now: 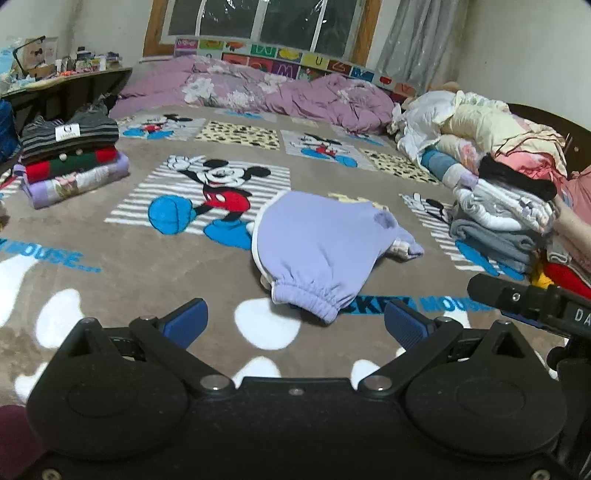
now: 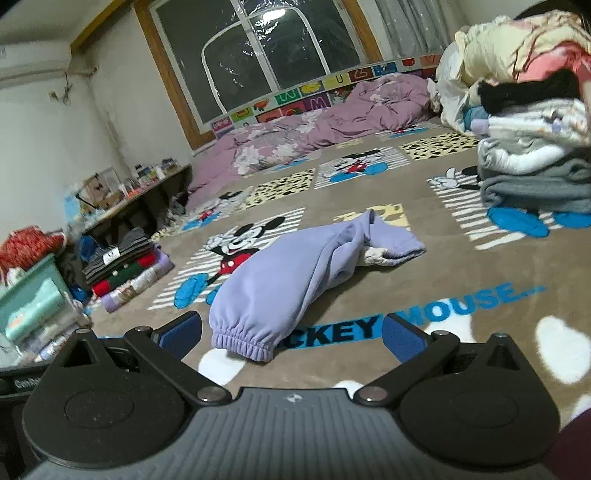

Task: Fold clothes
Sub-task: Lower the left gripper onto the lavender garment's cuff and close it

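Left wrist view. The left gripper (image 1: 295, 321) hovers low over the bed blanket (image 1: 122, 266), its blue-padded fingers (image 1: 186, 320) spread wide apart and holding nothing. The lilac trousers (image 1: 314, 240) lie loosely bunched on the blanket just beyond the fingers, elastic cuff (image 1: 308, 299) nearest the camera. Relative to the trousers, a folded stack (image 1: 72, 155) (striped grey on top, then red-and-green, then lilac floral) sits well apart to the left. An unfolded heap of clothes (image 1: 498, 192) rises to the right of the trousers. A crumpled pink quilt (image 1: 266, 92) lies behind the trousers, under the window (image 1: 258, 22). Part of the other gripper's black body (image 1: 532, 299) enters at the right edge, near the heap.

Right wrist view. The right gripper (image 2: 291, 334) is likewise empty, fingers (image 2: 404, 338) parted wide, just above the blanket (image 2: 461, 266). The trousers (image 2: 295, 273) stretch away from the gap between the fingers, the cuff (image 2: 242, 341) closest and the waist end toward the heap (image 2: 535, 147). The folded stack (image 2: 125, 269) lies left of the trousers. A cluttered tabletop (image 2: 140, 192) stands beyond that stack, and a green bin (image 2: 29, 299) stands at the left edge.
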A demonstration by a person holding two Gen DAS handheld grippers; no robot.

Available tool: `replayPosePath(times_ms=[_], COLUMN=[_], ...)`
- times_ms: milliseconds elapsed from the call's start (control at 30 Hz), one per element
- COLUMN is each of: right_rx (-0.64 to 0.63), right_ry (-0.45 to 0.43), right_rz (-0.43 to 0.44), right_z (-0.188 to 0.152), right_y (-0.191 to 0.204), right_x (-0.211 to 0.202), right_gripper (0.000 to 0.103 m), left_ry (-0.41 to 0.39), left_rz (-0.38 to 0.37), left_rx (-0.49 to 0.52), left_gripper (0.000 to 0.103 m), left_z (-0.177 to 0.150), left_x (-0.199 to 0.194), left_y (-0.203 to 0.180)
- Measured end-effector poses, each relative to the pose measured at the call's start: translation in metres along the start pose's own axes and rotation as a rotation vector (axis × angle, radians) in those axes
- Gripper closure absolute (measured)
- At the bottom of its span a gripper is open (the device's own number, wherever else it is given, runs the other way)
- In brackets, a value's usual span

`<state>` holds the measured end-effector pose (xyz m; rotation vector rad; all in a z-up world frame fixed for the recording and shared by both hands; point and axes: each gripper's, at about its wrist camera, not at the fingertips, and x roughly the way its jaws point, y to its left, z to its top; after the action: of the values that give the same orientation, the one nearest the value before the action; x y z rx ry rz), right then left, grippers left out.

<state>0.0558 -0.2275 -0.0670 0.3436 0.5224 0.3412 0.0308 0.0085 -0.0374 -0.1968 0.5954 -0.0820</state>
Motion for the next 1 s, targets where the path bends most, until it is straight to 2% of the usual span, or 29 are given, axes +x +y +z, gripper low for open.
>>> replayPosePath(times_ms=[133, 200, 333, 533, 600, 833, 1000], right_rx=[0.016, 0.033, 0.061, 0.041, 0.048, 0.026, 0.117], right_ry=[0.013, 0.018, 0.024, 0.041, 0.033, 0.027, 0.038], right_rz=[0.035, 0.062, 0.103, 0.124, 0.156, 0.233, 0.278], right_z=[-0.007, -0.011, -0.017, -0.023, -0.022, -0.014, -0.009], right_y=[-0.012, -0.016, -0.026, -0.041, -0.045, -0.054, -0.077], right_x=[0.016, 0.024, 0.041, 0.072, 0.079, 0.103, 0.124], right_gripper=[0.0, 0.0, 0.0, 0.0, 0.0, 0.0, 0.0], left_ry=[-0.03, 0.004, 0.051, 0.077, 0.084, 0.103, 0.096], left_rz=[0.004, -0.016, -0.007, -0.017, -0.023, -0.102, -0.157], left_rx=[-0.01, -0.019, -0.025, -0.055, -0.068, -0.197, -0.286], left_gripper=[0.0, 0.0, 0.0, 0.0, 0.0, 0.001, 0.001], left_z=[-0.006, -0.006, -0.005, -0.004, -0.004, -0.001, 0.004], left_x=[0.012, 0.021, 0.038, 0.066, 0.074, 0.104, 0.12], left_y=[0.002, 0.005, 0.012, 0.018, 0.02, 0.032, 0.036])
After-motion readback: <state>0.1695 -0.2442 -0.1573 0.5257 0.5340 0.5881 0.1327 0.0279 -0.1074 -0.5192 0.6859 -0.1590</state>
